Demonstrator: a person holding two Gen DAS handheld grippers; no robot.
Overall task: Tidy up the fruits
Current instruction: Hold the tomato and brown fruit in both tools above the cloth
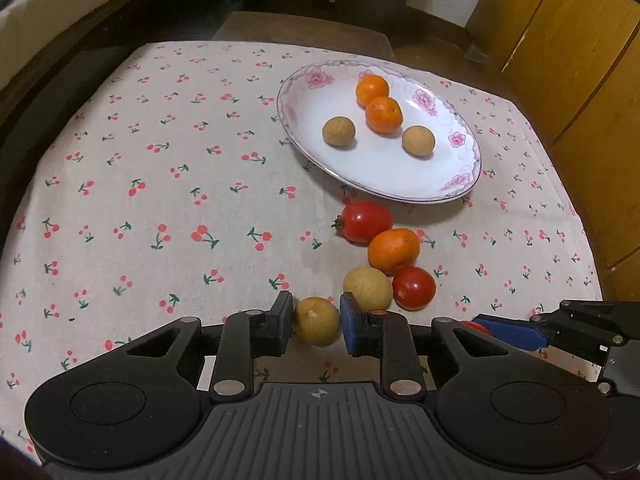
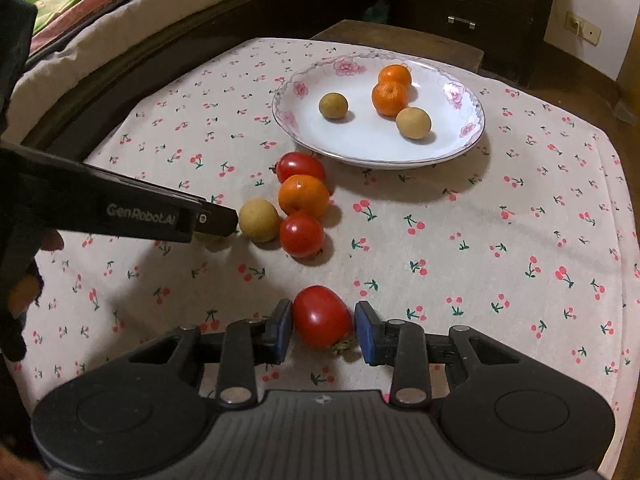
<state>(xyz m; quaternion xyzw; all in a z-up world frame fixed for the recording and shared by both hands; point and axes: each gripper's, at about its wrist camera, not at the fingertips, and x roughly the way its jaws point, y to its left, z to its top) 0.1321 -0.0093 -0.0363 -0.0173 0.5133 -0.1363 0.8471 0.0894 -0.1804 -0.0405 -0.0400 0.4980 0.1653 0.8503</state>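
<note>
Fruits, plate with two oranges, two longans, left gripper clamping longan, right gripper clamping tomato

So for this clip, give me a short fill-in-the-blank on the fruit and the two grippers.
1. The plate holds ____ fruits.
2. The left gripper is shut on a ____ fruit.
3. The right gripper has a red ____ between its pads.
4. The loose orange lies on the ____.

Missing words: four; tan; tomato; tablecloth
</note>
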